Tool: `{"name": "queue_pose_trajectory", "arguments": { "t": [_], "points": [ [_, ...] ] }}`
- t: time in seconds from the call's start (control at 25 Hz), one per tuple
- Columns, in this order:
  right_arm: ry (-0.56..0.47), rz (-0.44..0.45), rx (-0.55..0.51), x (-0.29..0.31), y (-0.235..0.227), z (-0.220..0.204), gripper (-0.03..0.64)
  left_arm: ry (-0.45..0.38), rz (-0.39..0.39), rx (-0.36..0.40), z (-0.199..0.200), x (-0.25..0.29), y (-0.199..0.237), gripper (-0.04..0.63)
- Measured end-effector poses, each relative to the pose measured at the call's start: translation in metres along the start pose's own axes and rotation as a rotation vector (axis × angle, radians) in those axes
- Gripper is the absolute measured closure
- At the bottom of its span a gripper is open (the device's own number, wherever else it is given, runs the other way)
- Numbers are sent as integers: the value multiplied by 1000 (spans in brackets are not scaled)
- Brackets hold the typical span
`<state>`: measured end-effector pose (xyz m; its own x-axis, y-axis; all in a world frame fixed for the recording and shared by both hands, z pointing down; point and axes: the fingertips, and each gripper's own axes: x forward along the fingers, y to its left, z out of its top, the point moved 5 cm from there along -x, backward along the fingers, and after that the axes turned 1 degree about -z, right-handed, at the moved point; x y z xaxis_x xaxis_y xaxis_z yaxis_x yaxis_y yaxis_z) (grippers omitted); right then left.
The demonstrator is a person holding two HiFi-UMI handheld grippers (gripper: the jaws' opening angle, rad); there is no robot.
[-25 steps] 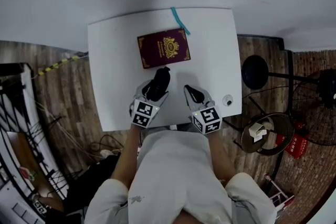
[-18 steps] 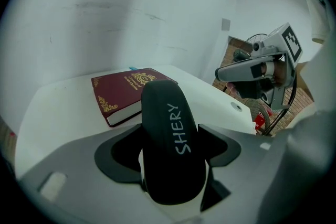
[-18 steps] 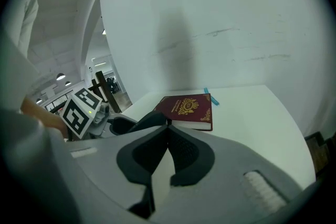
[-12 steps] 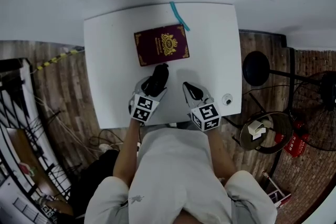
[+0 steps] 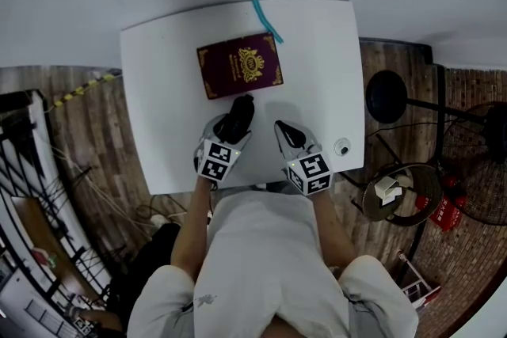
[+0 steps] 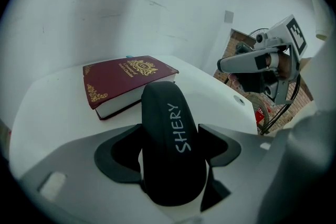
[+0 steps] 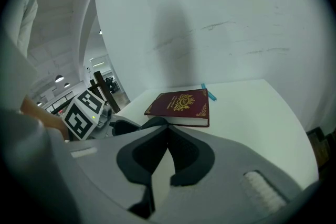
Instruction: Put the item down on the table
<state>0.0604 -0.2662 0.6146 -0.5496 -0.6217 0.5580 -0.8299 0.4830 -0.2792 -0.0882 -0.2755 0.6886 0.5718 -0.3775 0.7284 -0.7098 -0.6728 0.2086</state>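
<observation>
Left gripper [image 5: 228,132]: lower middle of the head view; jaws spread wide and clamped on the sides of the black case, which fills the gap between them
Black case [image 6: 169,136]: long and rounded, with the pale lettering SHERY along its top; in the head view its far end points up the frame at the book and stops just short of it; whether its underside touches the table cannot be told
Right gripper [image 5: 290,137]: just to the frame's right of the left one; jaw tips closed together with nothing between them, over bare table
Book [image 5: 239,65]: maroon cover with gold ornament, shut and lying flat, upper middle of the table, turned slightly askew
Table [image 5: 325,67]: white square top, centre of the head view
Teal strip [image 5: 267,20]: thin, slanted, at the table's upper edge, just above the book's upper right corner
Round fitting [image 5: 341,146]: small, near the table's right edge, beside the right gripper
Shirt [image 5: 269,265]: white, on the person, bottom middle of the head view
</observation>
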Motion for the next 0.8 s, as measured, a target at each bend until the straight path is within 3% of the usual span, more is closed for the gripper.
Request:
{"name": "queue_pose_trajectory", "arguments": {
  "t": [0.8],
  "points": [
    [2, -13, 4, 1, 6, -4, 613, 10, 4, 5, 0, 8, 0, 229]
  ]
}}
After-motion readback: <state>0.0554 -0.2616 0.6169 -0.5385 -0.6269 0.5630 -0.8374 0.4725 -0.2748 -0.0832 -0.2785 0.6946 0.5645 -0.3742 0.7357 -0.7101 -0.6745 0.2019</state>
